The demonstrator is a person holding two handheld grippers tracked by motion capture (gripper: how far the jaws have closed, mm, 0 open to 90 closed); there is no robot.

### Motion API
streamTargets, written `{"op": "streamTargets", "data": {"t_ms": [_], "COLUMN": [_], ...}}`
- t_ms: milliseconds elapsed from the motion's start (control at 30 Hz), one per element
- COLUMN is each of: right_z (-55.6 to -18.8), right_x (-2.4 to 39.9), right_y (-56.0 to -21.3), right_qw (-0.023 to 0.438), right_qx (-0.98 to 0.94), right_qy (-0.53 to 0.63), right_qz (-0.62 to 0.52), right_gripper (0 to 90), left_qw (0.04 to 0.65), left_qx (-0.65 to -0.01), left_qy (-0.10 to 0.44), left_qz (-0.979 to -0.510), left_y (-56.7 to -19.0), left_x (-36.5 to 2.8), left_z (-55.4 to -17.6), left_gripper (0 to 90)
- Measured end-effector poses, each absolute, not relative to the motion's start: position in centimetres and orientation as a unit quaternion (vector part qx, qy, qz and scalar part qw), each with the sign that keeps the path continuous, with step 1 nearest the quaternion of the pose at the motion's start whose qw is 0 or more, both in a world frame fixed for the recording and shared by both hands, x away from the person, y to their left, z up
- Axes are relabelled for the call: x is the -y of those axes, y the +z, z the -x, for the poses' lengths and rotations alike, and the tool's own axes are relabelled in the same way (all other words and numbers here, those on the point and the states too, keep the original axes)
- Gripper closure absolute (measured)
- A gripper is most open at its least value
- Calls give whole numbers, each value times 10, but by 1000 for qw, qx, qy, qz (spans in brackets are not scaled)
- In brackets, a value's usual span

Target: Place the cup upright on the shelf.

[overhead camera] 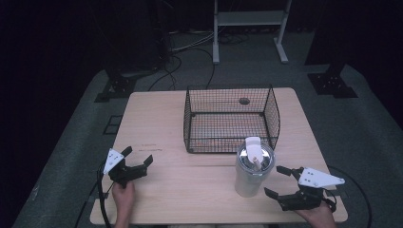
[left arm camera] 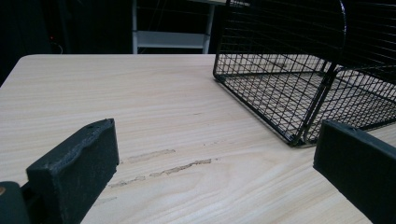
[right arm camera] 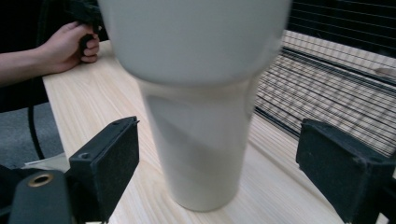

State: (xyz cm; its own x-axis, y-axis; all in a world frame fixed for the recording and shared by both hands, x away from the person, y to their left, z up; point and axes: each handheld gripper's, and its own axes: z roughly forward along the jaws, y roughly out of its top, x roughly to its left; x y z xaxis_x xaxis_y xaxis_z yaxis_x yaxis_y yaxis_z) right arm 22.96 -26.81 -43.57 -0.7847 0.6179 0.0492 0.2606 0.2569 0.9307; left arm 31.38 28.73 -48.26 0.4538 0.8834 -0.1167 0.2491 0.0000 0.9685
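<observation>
Tumbler (overhead camera: 254, 166), white, lidded, rigid and likely slippery, stood near the table's (overhead camera: 157, 118) front edge beside the wire basket (overhead camera: 230, 118), between the right gripper's (overhead camera: 280, 183) spread jaws, best grasped mid-body.

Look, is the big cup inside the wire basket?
No, the white tumbler stands upright on the table, just outside the black wire basket's near side.

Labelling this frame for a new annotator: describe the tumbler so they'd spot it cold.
Start at the black wire basket on the wooden table. Just in front of its near right corner stands the tumbler, upright, with the right hand-held gripper open beside it. It is the lone pale, tapered cup, topped by a clear lid.
</observation>
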Motion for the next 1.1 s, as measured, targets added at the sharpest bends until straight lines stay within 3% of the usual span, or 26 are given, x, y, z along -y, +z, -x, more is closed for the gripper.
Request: {"op": "streamTargets", "data": {"t_ms": [467,1100], "right_z": [-238,-255], "right_x": [247,216], "right_y": [-445,-460], "right_qw": [150,179], "right_qx": [-774,-753], "right_qy": [547,564], "right_qz": [-283,-287], "right_gripper": [126,76], "left_qw": [556,556], "left_qx": [-436,-435], "left_qy": [286,287], "left_qz": [-648,-647], "left_y": [-483,-483], "left_x": [-287,-287], "left_z": [-314,-314], "left_gripper": [0,0]}}
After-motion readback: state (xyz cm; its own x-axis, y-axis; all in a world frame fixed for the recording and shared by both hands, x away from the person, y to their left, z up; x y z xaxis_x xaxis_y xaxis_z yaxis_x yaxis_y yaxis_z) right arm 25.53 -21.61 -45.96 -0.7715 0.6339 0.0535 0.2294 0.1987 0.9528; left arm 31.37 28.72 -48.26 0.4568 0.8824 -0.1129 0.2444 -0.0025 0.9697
